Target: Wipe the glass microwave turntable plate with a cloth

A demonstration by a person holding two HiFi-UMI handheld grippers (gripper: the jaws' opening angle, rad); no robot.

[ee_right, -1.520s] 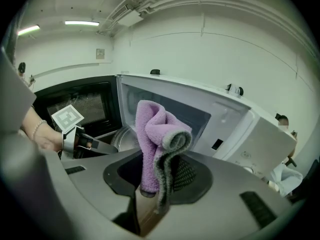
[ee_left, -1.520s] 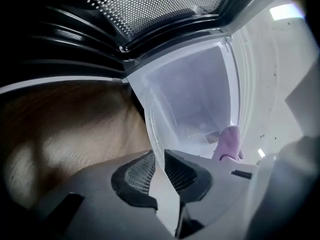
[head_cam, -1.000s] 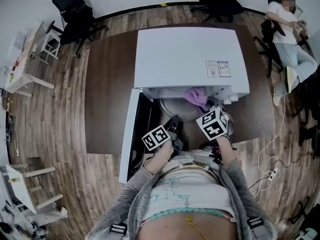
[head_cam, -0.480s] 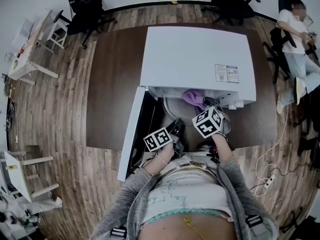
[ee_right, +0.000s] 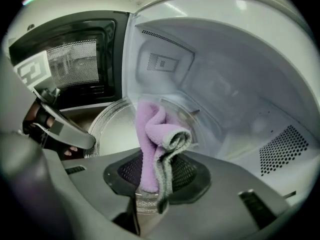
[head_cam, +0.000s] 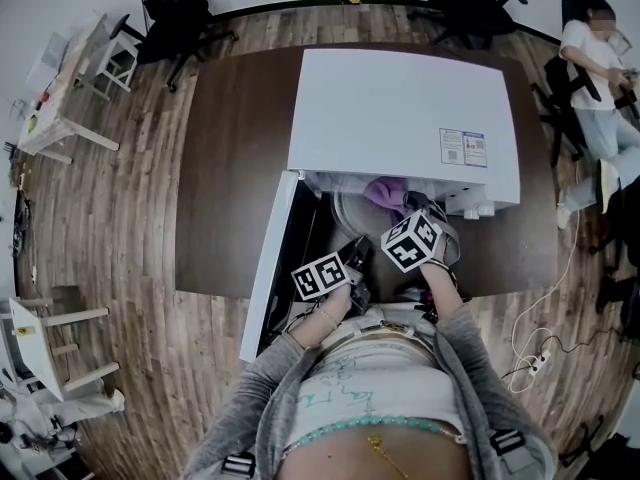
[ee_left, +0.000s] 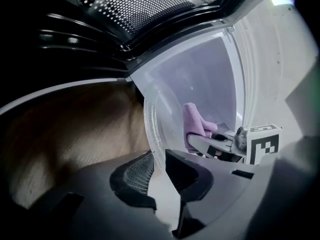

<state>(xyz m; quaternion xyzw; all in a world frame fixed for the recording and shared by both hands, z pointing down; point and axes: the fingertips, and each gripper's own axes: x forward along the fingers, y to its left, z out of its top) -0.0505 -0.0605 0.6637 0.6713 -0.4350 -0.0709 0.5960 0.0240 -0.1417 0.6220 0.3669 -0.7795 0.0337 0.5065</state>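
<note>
Left tongs (ee_left: 156, 158) clamped on rim of plate (ee_left: 161, 111), held tilted at microwave (head_cam: 400, 108) mouth. Right tongs (ee_right: 157, 178) clamped on purple cloth (ee_right: 151, 134), close to glass. Risk: slick rim slipping from narrow pinch under hard wiping push; dropped, chipped plate.

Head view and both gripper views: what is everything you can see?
table: 1, dark brown, middle of the wooden floor
microwave: 1, white, on the table, door open
plate: 1, clear glass, at the microwave's mouth
cloth: 1, purple, at the microwave's mouth, by the plate
chairs: at least 2, black, beyond the table
person: 1, white top, far right
left claw: 1, grey, shut on the plate's rim
right claw: 1, grey, shut on the cloth
</note>
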